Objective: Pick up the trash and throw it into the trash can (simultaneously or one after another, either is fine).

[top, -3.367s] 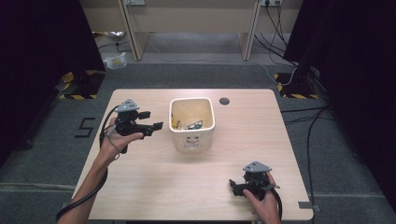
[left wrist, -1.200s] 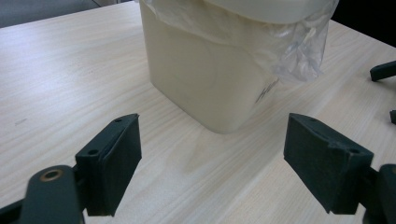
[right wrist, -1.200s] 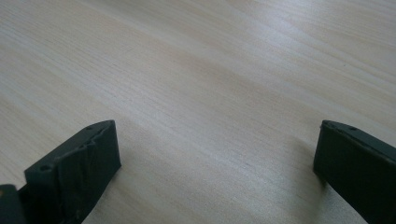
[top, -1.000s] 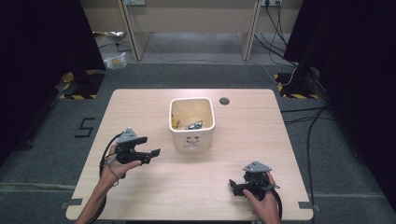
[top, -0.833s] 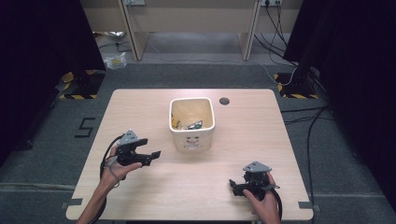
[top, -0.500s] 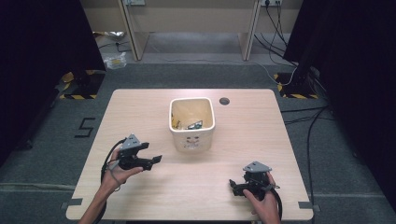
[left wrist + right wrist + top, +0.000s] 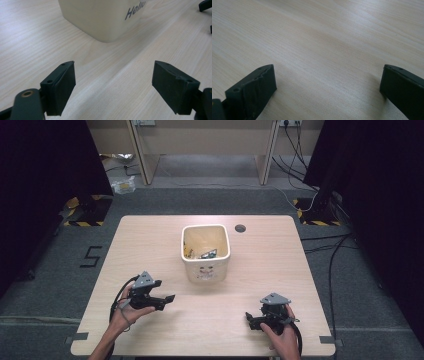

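The left gripper point(image 7: 167, 301) is being held wide, empty, at seven o'clock of the bin point(image 7: 205, 252); the right gripper point(image 7: 249, 319) is being held wide at five o'clock.

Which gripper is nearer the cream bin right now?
Left. The left gripper sits just off the cream bin's near-left corner, jaws open and pointing toward it. The right gripper rests farther back near the table's front-right edge, also open.
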`<control>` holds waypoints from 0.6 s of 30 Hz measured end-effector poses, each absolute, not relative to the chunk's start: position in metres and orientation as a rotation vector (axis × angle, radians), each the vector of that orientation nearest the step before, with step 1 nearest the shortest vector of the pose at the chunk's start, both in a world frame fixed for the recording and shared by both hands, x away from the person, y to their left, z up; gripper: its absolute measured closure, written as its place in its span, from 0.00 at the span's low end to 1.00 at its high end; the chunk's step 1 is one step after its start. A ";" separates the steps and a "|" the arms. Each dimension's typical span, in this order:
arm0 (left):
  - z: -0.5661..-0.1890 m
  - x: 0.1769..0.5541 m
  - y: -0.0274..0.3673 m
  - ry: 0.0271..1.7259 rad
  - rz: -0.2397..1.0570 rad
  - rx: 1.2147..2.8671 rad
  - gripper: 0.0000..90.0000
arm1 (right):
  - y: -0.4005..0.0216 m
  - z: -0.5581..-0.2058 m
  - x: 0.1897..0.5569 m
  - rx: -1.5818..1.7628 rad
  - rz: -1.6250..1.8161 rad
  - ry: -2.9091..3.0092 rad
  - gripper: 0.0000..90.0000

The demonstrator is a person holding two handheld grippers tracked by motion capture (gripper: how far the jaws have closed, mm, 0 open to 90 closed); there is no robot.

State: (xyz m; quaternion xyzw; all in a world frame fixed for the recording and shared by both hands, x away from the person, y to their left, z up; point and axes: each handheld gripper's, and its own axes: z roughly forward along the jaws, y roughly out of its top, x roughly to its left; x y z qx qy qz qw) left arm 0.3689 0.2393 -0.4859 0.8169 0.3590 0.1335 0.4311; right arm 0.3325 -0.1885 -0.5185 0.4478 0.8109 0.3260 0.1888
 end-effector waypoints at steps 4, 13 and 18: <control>-0.489 0.365 0.238 0.888 0.333 2.048 0.20 | -0.188 -0.518 0.332 1.259 0.917 2.280 0.01; -0.498 0.358 0.239 0.886 0.332 2.068 0.20 | -0.188 -0.518 0.332 1.260 0.917 2.282 0.01; -0.502 0.355 0.241 0.888 0.325 2.079 0.20 | -0.188 -0.518 0.332 1.258 0.917 2.282 0.01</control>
